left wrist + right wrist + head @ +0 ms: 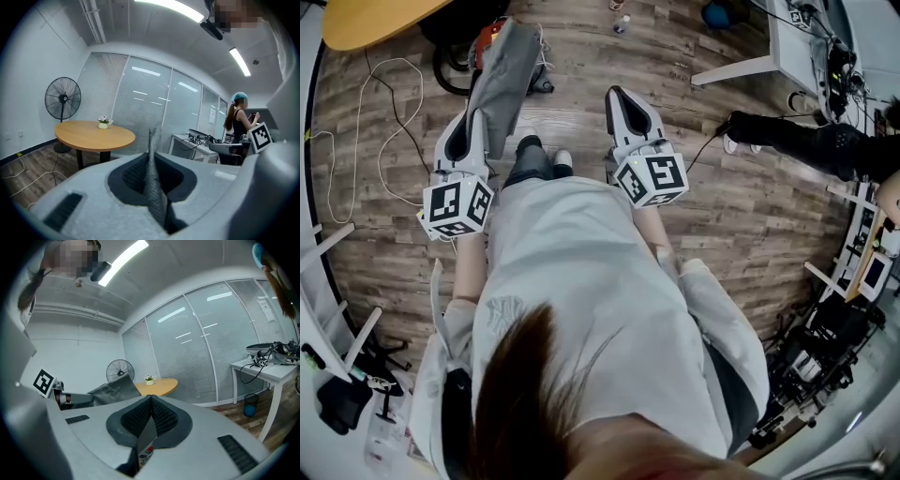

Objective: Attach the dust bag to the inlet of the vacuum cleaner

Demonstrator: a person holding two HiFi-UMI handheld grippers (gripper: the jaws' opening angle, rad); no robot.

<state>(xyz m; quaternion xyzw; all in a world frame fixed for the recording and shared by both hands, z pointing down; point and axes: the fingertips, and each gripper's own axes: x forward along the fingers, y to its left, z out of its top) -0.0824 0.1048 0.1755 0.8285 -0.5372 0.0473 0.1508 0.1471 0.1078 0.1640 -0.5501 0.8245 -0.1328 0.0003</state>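
Two grippers are held out in front of the person, over a wood-plank floor (750,216); left gripper (472,131) has its jaws clamped on the grey dust bag (502,80). In the left gripper view a thin edge of the fabric is pinched between the dark textured pads (133,176) and stands upright out of them. In the head view the bag stretches away from the person; its far end overlaps the red-and-black vacuum cleaner (486,36) on the floor, and can't tell if they touch; the inlet is not visible.

Right gripper (619,98) is level with the left one and well apart from the bag; its jaws are pressed together with nothing held, and the pads meet in one line in the right gripper view. That view shows the bag off to its left, hanging from the left gripper.

A white cable (384,122) is looped on the floor left of the bag; the round wooden bench (93,133) past it carries a small flower pot (103,123); a pedestal fan (63,99) stands beside it by the blinds. A white bench (276,369) with cables on it is to the right, with a blue bin (251,405) under it; a second person in a blue cap (239,117) stands on that side.
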